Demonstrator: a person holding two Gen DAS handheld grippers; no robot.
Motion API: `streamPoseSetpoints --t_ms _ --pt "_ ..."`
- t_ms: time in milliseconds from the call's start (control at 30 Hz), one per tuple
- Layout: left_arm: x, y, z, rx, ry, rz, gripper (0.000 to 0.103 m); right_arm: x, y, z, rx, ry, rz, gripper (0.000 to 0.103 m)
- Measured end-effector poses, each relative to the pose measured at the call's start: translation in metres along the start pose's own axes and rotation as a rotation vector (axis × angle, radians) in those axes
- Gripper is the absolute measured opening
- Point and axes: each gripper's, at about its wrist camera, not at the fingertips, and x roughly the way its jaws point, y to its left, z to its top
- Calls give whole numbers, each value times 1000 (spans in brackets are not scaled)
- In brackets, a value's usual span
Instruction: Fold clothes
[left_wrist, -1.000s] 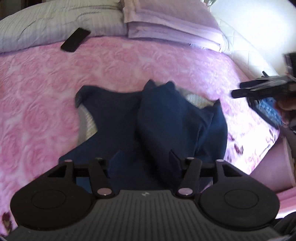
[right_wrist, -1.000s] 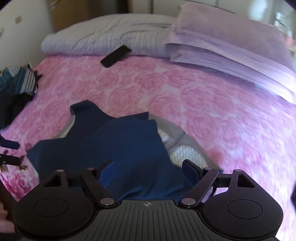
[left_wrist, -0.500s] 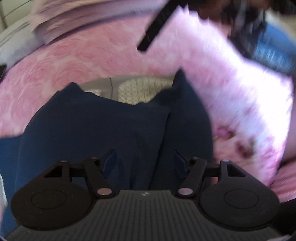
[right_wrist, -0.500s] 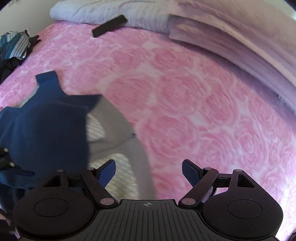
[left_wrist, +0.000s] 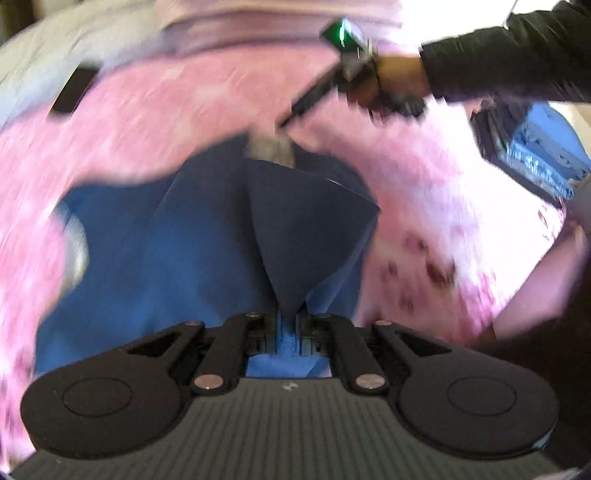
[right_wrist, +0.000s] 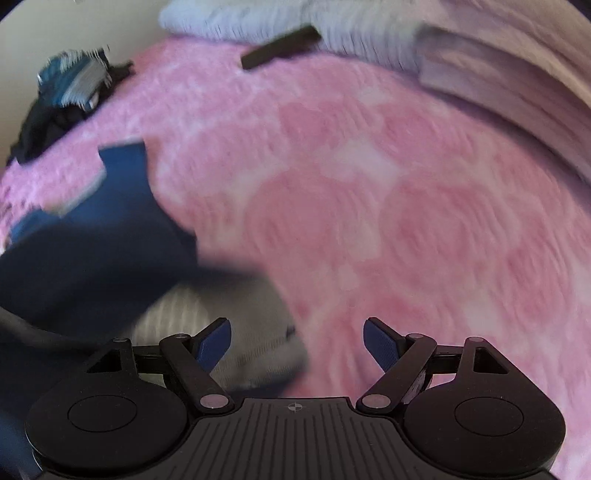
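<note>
Left gripper (left_wrist: 289, 334) pinched a fold of the blue garment (left_wrist: 207, 251) on the bed (right_wrist: 369, 184), right gripper (right_wrist: 297, 345) stood wide and empty; a thin pinch could slip.

Garment (left_wrist: 207, 258) on bedspread (left_wrist: 155, 125), pillows (right_wrist: 480, 74) behind.

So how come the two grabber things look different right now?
The left gripper is pinched shut on a fold of the blue shirt, while the right gripper has its jaws wide apart with nothing pressed between them. The left one pulls the cloth up into a peak; the right one points at the shirt's grey edge and the pink bedspread. Both are black with blue pads.
</note>
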Motion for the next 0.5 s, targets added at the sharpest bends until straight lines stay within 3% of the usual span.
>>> streamPoseSetpoints --t_ms 133,200,267,400,467,500 --pt "-29 -12 -46 -75 88 -3 3 -5 21 26 7 -92 58 82" --pt "-32 -21 -63 -98 105 -42 3 -3 34 38 3 -93 91 82" --pt "-32 -30 -73 -104 109 -83 3 8 49 49 -24 -59 127 82" --pt "-24 -26 -88 -156 84 -90 5 47 82 70 -106 30 152 82" --pt "-22 -14 -97 -204 81 -115 13 72 92 77 -111 106 151 82" --pt "-22 -6 -101 -227 82 -128 23 86 95 79 -98 156 143 82"
